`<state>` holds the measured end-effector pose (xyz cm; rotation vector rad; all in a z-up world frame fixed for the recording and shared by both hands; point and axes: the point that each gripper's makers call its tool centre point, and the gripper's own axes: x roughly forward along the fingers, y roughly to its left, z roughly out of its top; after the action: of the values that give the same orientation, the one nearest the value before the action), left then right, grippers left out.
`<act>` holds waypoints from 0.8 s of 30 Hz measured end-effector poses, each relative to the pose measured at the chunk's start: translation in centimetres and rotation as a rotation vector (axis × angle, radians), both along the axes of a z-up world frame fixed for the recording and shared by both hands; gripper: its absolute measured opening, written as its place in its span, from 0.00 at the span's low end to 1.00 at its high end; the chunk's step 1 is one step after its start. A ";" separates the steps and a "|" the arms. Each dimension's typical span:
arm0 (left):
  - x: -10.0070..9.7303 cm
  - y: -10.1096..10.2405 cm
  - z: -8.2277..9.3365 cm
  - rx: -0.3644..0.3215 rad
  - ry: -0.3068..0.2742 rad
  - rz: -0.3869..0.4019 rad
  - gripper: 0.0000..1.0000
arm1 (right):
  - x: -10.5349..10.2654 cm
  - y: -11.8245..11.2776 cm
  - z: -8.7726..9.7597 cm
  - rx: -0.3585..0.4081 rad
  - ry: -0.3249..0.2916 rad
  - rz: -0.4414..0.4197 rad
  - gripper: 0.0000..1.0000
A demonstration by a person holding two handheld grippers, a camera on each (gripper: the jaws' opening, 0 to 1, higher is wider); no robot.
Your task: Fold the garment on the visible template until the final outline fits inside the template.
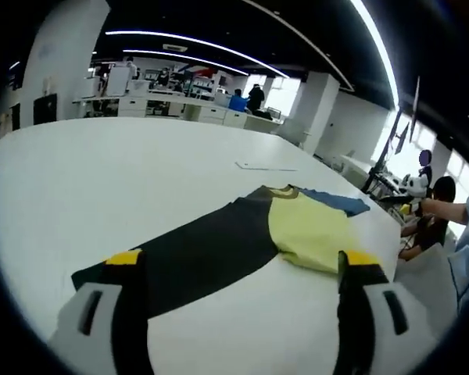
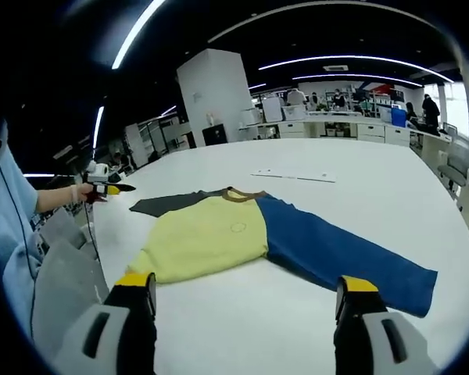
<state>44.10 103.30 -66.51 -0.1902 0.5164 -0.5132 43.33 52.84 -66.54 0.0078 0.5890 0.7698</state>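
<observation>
So the sweatshirt (image 2: 242, 234) is lying flat on the white tabletop (image 2: 359, 168), fully spread out: yellow body in the middle, blue sleeve (image 2: 340, 258) stretched one way, dark grey sleeve (image 1: 195, 254) the other, brownish collar at the top. Nothing is folded yet as far as I can tell.

The left gripper (image 1: 238, 269) hovers near the cuff end of the dark sleeve, jaws spread wide and holding nothing. The right gripper (image 2: 246, 293) sits near the yellow hem and the blue cuff, jaws also spread, also empty. In the right gripper view the other gripper (image 2: 105, 189) shows at the far side, held in a person's hand (image 2: 80, 192).

Stuff that could bite here, just my read:

- I honestly can't make out a template outline on the tabletop. There's a thin strip or sheet (image 2: 293, 176) lying beyond the collar, but it's well apart from the garment. Folding without a clear border means the final shape could easily overhang.
- Both sleeves are long. Pinch just the cuff and the sleeve probably sags and folds crooked, or drags the body sideways.
- Grab too deep and you take both fabric layers, so the whole sweatshirt slides on that slick surface.
- The hem looks close to the tabletop edge nearest the person, so a tug that way could pull fabric off it.
</observation>
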 end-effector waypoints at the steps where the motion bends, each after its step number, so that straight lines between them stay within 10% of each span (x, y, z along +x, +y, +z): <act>1: -0.2 -0.7 0.3 -0.004 -0.008 -0.014 0.99 | -0.2 0.0 0.0 -0.006 -0.004 0.002 0.96; 24: -8.4 -11.5 0.7 -0.076 -0.033 -0.111 0.93 | -2.9 1.6 0.1 -0.005 -0.013 0.057 0.78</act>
<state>35.72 91.83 -65.82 -0.2266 0.4772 -0.6436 40.47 54.48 -66.45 -0.0189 0.5806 0.8235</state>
